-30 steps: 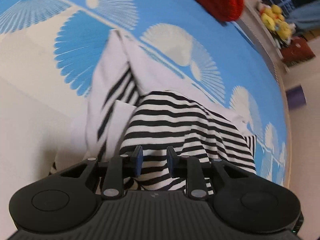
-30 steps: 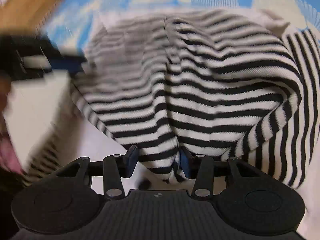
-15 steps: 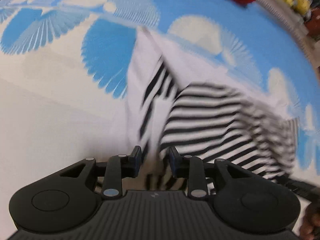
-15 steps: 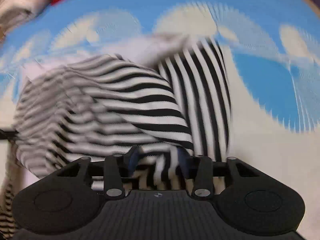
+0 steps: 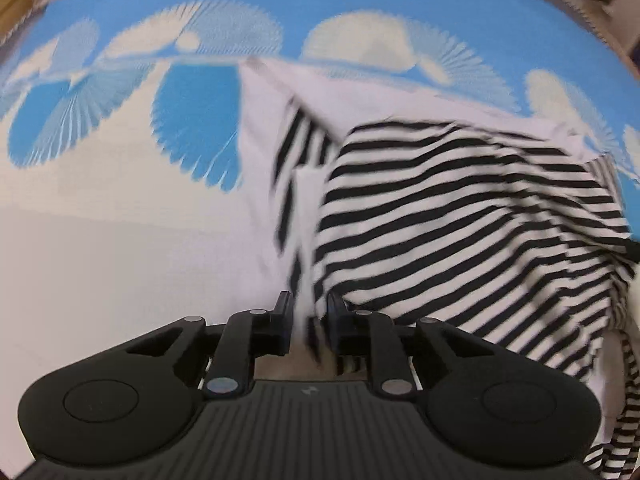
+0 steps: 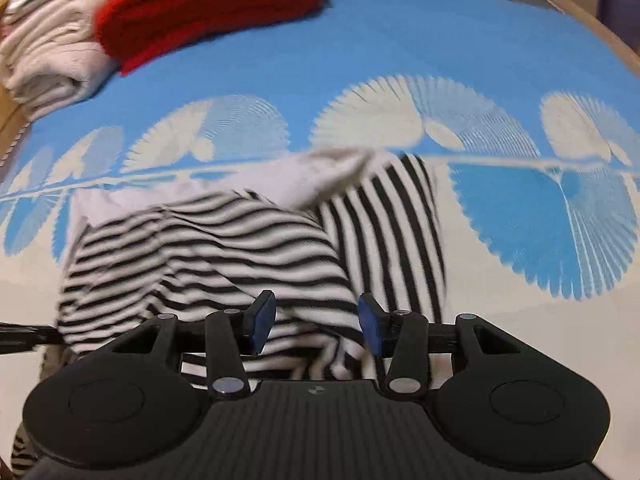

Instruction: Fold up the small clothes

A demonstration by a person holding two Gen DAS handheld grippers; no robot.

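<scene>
A black-and-white striped garment (image 5: 460, 216) lies bunched on a blue and white patterned cloth (image 5: 100, 220). It also shows in the right wrist view (image 6: 240, 256). My left gripper (image 5: 307, 326) has its jaws narrowly apart with a fold of the striped fabric between them. My right gripper (image 6: 316, 324) has its jaws wide apart over the garment's near edge, with fabric lying between the blue pads (image 6: 262, 320). The garment is blurred in both views.
A folded red garment (image 6: 208, 4) and a folded white garment (image 6: 44, 52) lie at the far left of the cloth in the right wrist view. The table's wooden edge (image 6: 624, 46) curves at the far right.
Both grippers pulled back and swung, so more of the patterned cloth shows. The right jaws have opened wider. The garment has spread out flatter.
</scene>
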